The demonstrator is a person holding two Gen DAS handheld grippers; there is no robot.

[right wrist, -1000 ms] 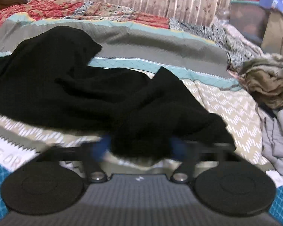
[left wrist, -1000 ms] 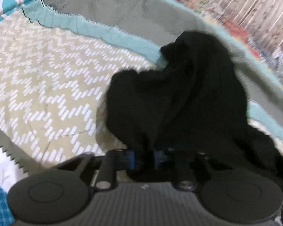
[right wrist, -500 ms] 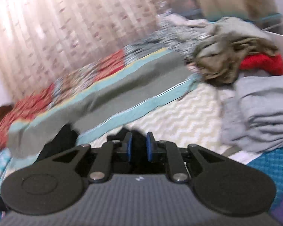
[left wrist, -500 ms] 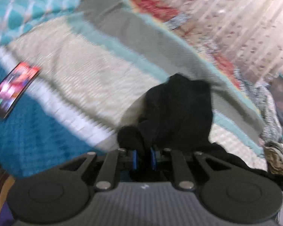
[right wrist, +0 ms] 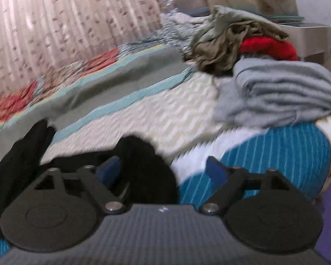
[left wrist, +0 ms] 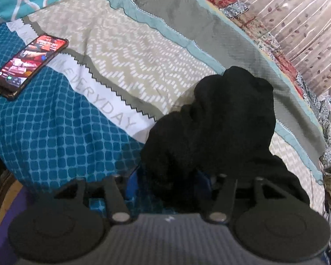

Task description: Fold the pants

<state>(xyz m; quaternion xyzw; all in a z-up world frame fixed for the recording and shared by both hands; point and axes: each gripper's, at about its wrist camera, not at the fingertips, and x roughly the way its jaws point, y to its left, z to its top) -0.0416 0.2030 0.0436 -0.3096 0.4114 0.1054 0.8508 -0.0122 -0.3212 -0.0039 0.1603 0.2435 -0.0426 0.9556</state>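
The black pants (left wrist: 220,128) sit bunched low-centre on the bed (left wrist: 125,44), both the left gripper (left wrist: 167,181) and right gripper (right wrist: 163,172) spread wide around cloth — a careless close could pinch several layers, dragging the heap crooked.

A bed (left wrist: 121,50) carries everything, covered by a patchwork quilt of teal check, white lettered band, beige chevron and grey panels. A lit phone (left wrist: 28,65) lies flat on the teal check near the bed's left edge. The black pants (left wrist: 220,123) sit bunched across the chevron and teal panels. Toward the right lie a grey folded cloth (right wrist: 282,92), an olive crumpled garment (right wrist: 227,37) and a red one (right wrist: 269,47).
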